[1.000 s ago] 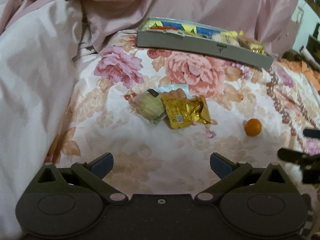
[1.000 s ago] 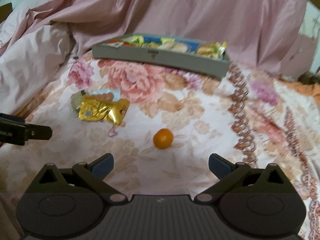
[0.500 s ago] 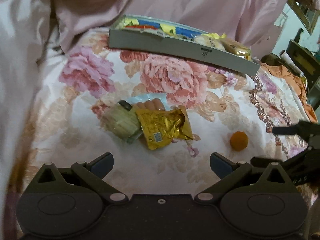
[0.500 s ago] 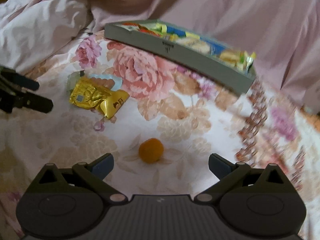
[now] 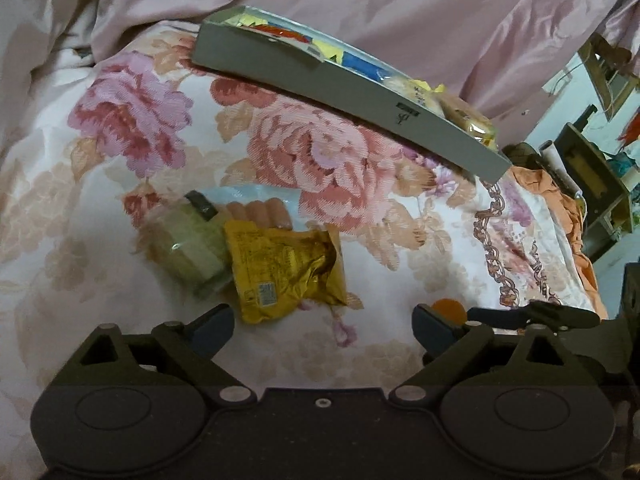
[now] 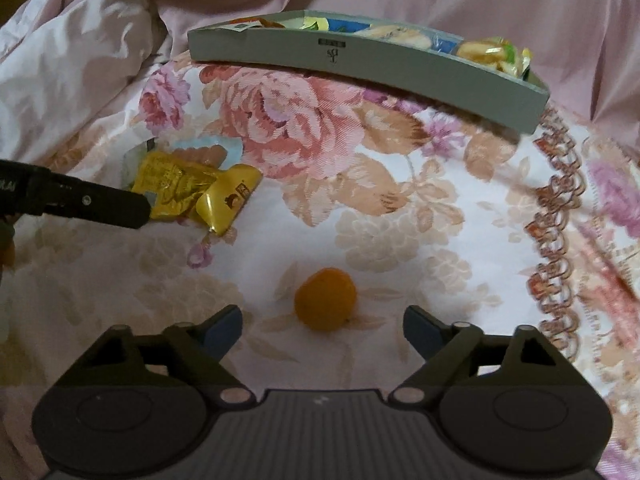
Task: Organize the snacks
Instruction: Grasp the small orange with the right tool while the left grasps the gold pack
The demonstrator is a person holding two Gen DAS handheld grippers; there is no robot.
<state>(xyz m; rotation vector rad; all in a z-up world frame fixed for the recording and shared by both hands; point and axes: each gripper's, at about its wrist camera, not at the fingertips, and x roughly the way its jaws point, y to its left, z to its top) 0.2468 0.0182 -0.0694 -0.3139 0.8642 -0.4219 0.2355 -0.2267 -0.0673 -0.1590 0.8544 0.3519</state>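
Both grippers are held spread: the right gripper [image 6: 322,326] is poised just behind the orange fruit [image 6: 325,298], the left gripper [image 5: 322,330] near the gold packet [image 5: 284,270]; the grey tray [image 6: 360,62] is seen beyond, apparently full.

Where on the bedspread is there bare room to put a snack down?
Bare bedspread lies between the orange, the gray box and the chain-pattern border. Crowded: the overlapping packets around the gold packet.

I note a crinkled, glossy gold foil packet [image 5: 286,270], a matt grey cardboard-looking tray [image 6: 360,64], woven floral cloth bedspread [image 6: 400,200], satiny pink sheet [image 5: 400,12], and matt dark plastic gripper fingers [image 6: 220,330].
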